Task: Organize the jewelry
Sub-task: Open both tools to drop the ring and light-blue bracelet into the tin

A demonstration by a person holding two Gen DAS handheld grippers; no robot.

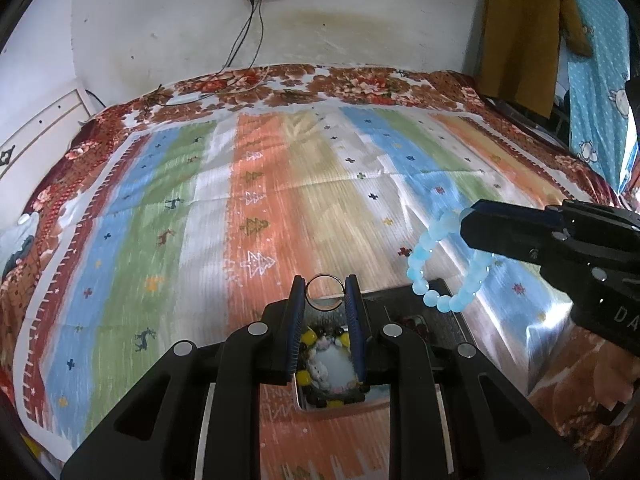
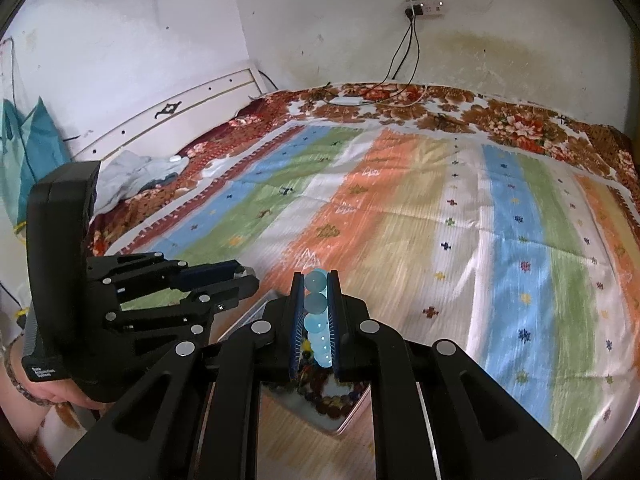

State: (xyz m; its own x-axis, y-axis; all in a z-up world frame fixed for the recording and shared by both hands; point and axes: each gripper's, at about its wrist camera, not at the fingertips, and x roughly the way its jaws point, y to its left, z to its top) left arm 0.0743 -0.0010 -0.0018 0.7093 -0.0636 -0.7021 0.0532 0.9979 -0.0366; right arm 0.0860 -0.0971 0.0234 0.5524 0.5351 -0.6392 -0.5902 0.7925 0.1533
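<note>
My left gripper (image 1: 325,285) is shut on a thin silvery ring (image 1: 325,276), which stands upright between its fingertips. My right gripper (image 2: 317,280) is shut on a pale blue bead bracelet (image 2: 316,304). In the left wrist view the bracelet (image 1: 418,286) hangs as a loop from the right gripper (image 1: 466,226), to the right of the ring. Both grippers hover over an open jewelry box (image 1: 304,396) on the bed. Yellow and dark beads and a small pale charm lie in the box (image 2: 344,426). The left gripper (image 2: 250,276) shows at the left of the right wrist view.
A striped, patterned cloth (image 1: 280,200) covers a bed with a floral blanket (image 1: 360,84). A white headboard (image 2: 172,116) and crumpled clothes (image 2: 140,176) lie to the left. Cables (image 1: 240,48) drop from a wall power strip. A brown garment (image 1: 520,28) hangs at the right. A person's hand (image 2: 40,392) holds the left gripper.
</note>
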